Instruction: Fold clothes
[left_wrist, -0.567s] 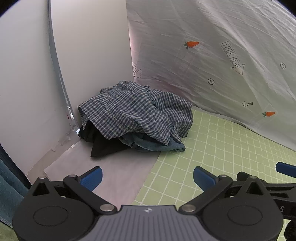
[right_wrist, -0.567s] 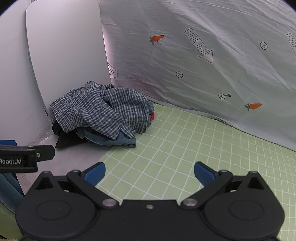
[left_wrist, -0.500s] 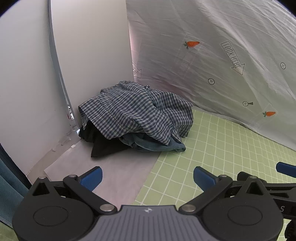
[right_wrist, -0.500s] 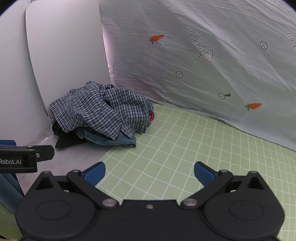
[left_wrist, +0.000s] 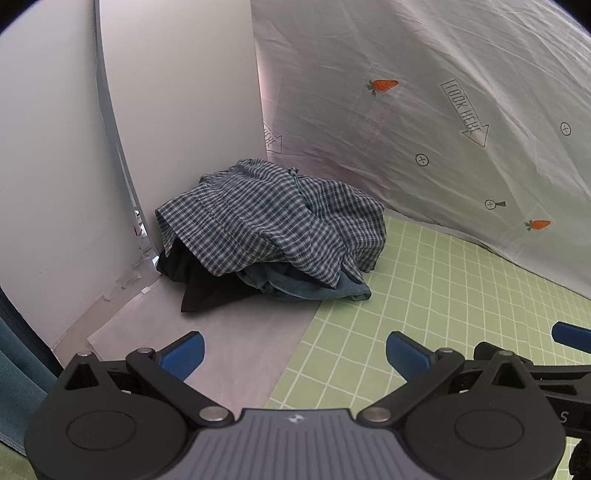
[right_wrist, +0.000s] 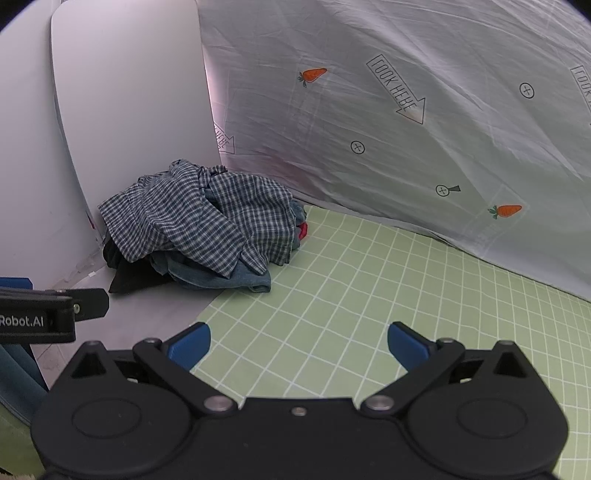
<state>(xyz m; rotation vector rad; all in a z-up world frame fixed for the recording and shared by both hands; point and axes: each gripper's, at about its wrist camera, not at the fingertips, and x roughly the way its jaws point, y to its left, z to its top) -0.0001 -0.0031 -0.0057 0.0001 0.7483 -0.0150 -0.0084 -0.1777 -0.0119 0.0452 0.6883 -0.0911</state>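
Observation:
A heap of clothes lies in the far left corner. On top is a blue-and-white checked shirt (left_wrist: 266, 225), also in the right wrist view (right_wrist: 199, 221). Under it lie a denim garment (left_wrist: 314, 288) and a black garment (left_wrist: 199, 280); a bit of red cloth (right_wrist: 303, 230) shows at the heap's right side. My left gripper (left_wrist: 293, 354) is open and empty, well short of the heap. My right gripper (right_wrist: 297, 345) is open and empty over the green mat, to the right of the left one.
A green grid mat (right_wrist: 369, 295) covers the table; a white sheet (left_wrist: 207, 354) lies at its left before the heap. White panels (left_wrist: 177, 110) stand left, a printed cloth backdrop (right_wrist: 406, 129) behind. The left gripper's side (right_wrist: 44, 314) shows in the right wrist view.

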